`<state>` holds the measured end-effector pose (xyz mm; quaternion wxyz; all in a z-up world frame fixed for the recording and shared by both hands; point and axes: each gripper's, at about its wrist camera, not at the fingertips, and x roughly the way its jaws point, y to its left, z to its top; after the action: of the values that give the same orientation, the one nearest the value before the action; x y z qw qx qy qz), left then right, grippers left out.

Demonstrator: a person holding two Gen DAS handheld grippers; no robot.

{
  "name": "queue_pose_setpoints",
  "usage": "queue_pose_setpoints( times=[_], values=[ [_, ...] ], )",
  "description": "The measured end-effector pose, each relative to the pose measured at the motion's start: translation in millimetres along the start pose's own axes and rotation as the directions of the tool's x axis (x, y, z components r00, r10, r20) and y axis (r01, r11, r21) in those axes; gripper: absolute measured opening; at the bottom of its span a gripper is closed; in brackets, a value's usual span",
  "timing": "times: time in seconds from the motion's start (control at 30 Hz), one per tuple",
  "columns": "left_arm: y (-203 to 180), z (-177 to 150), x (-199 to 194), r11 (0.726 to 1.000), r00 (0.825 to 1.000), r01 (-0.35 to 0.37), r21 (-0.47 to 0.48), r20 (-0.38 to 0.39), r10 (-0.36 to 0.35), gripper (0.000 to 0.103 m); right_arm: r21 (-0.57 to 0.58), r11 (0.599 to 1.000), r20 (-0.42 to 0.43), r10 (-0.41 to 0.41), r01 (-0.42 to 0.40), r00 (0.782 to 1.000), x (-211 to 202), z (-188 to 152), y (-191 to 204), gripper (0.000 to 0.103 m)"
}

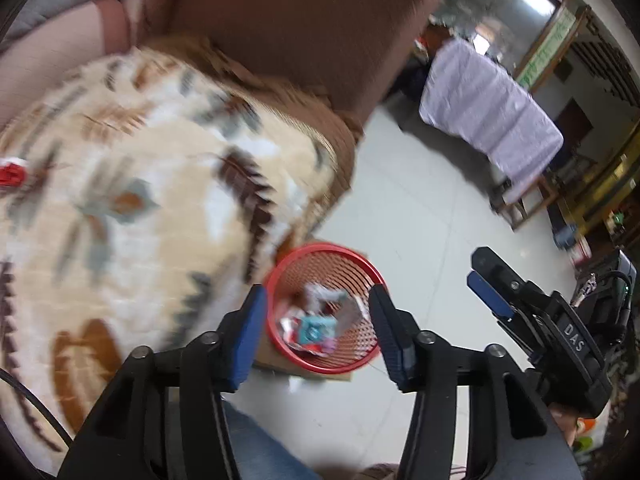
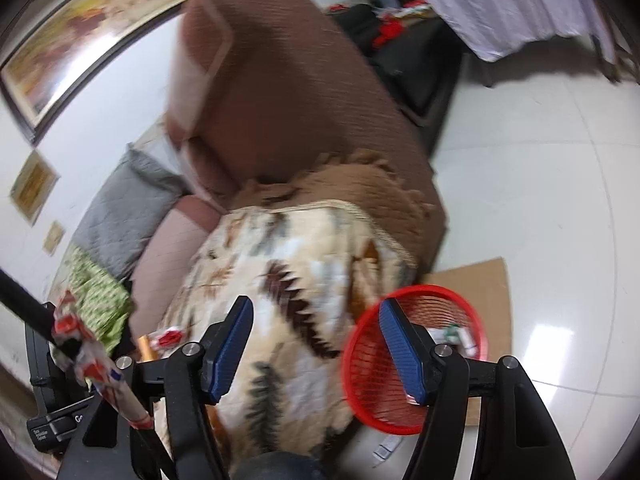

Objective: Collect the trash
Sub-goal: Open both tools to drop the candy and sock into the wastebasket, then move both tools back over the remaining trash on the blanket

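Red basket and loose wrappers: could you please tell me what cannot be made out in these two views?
- Left wrist view: the trash in the red basket is motion-blurred; labels unreadable.
- Left wrist view: a red wrapper is cut off by the left edge.
- Right wrist view: the right tool covers part of the basket's contents.
- Right wrist view: a crumpled wrapper at lower left; what it rests on is unclear.

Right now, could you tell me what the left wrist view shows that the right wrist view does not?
Only the left wrist view shows the wrappers piled inside the red basket, and the right tool from outside.

Only the right wrist view shows the grey cushion, the framed picture, and the red-and-white wrapper at the left edge.

Both show the basket, patterned blanket, brown sofa and cardboard.
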<state>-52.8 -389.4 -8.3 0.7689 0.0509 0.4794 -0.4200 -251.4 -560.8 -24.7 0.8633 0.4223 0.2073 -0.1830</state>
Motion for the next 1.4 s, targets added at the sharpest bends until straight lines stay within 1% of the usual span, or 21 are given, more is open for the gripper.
queue_pose_setpoints(
  times=[0.07, 0.17, 0.33, 0.4, 0.5, 0.57, 0.63, 0.7, 0.77, 0.9, 1.0, 1.03, 1.1, 1.17, 1.2, 1.23, 1.27, 1.3, 1.37, 1.4],
  values=[
    [15, -3, -28, 1.0, 0.998, -0.025, -0.013, 0.054, 0.026, 0.056, -0.035, 0.998, 0.001, 0.044, -0.044, 0.999, -3, -3, 24, 0.075],
    [34, -8, -62, 0.997, 0.991, -0.071, -0.039, 0.11, 0.075, 0.06, -0.086, 0.991, -0.018, 0.098, -0.099, 0.995, 0, -10, 58, 0.077],
    [77, -20, -115, 0.986, 0.973, -0.123, -0.117, 0.183, 0.143, 0.063, -0.156, 0.971, -0.066, 0.17, -0.179, 0.983, 8, -27, 111, 0.08],
    [96, -25, -136, 0.976, 0.959, -0.16, -0.145, 0.212, 0.189, 0.063, -0.191, 0.958, -0.09, 0.198, -0.213, 0.976, 13, -34, 132, 0.083],
    [122, -32, -161, 0.965, 0.944, -0.182, -0.188, 0.241, 0.225, 0.064, -0.25, 0.929, -0.159, 0.24, -0.274, 0.958, 27, -49, 172, 0.085],
    [145, -37, -177, 0.955, 0.936, -0.187, -0.231, 0.254, 0.245, 0.064, -0.276, 0.913, -0.191, 0.253, -0.299, 0.948, 33, -57, 189, 0.085],
    [162, -41, -190, 0.943, 0.927, -0.192, -0.27, 0.266, 0.265, 0.064, -0.308, 0.886, -0.237, 0.283, -0.348, 0.93, 44, -65, 215, 0.085],
    [183, -43, -203, 0.931, 0.921, -0.19, -0.311, 0.273, 0.279, 0.065, -0.321, 0.866, -0.266, 0.306, -0.383, 0.914, 52, -71, 232, 0.087],
    [203, -44, -214, 0.918, 0.916, -0.186, -0.35, 0.277, 0.291, 0.065, -0.316, 0.845, -0.307, 0.34, -0.432, 0.889, 64, -77, 252, 0.089],
    [235, -39, -232, 0.896, 0.904, -0.188, -0.402, 0.286, 0.318, 0.065, -0.339, 0.817, -0.34, 0.355, -0.466, 0.871, 80, -86, 279, 0.092],
    [259, -29, -245, 0.88, 0.894, -0.197, -0.433, 0.289, 0.342, 0.065, -0.342, 0.81, -0.361, 0.354, -0.476, 0.862, 100, -91, 297, 0.093],
    [269, -22, -248, 0.875, 0.894, -0.196, -0.442, 0.286, 0.345, 0.067, -0.337, 0.805, -0.378, 0.358, -0.487, 0.854, 110, -91, 304, 0.093],
    [287, -8, -250, 0.868, 0.897, -0.182, -0.462, 0.285, 0.339, 0.067, -0.325, 0.811, -0.401, 0.349, -0.487, 0.847, 130, -90, 312, 0.093],
    [309, 6, -250, 0.852, 0.899, -0.169, -0.496, 0.275, 0.339, 0.068, -0.296, 0.811, -0.442, 0.353, -0.505, 0.825, 161, -89, 322, 0.093],
    [325, 17, -247, 0.84, 0.903, -0.151, -0.521, 0.272, 0.331, 0.068, -0.282, 0.816, -0.458, 0.349, -0.505, 0.818, 175, -89, 326, 0.093],
    [335, 26, -245, 0.835, 0.907, -0.138, -0.533, 0.27, 0.323, 0.068, -0.275, 0.822, -0.466, 0.34, -0.499, 0.817, 187, -89, 329, 0.093],
    [348, 36, -239, 0.83, 0.91, -0.133, -0.541, 0.266, 0.319, 0.069, -0.273, 0.823, -0.484, 0.331, -0.499, 0.81, 205, -90, 334, 0.093],
    [360, 44, -234, 0.825, 0.911, -0.138, -0.548, 0.258, 0.323, 0.069, -0.275, 0.821, -0.502, 0.322, -0.501, 0.803, 220, -92, 340, 0.094],
    [387, 58, -217, 0.809, 0.914, -0.158, -0.566, 0.225, 0.337, 0.069, -0.271, 0.835, -0.528, 0.286, -0.478, 0.799, 254, -97, 346, 0.094],
    [401, 63, -206, 0.803, 0.918, -0.167, -0.572, 0.207, 0.338, 0.069, -0.262, 0.837, -0.543, 0.283, -0.48, 0.79, 265, -99, 347, 0.094]
  ],
)
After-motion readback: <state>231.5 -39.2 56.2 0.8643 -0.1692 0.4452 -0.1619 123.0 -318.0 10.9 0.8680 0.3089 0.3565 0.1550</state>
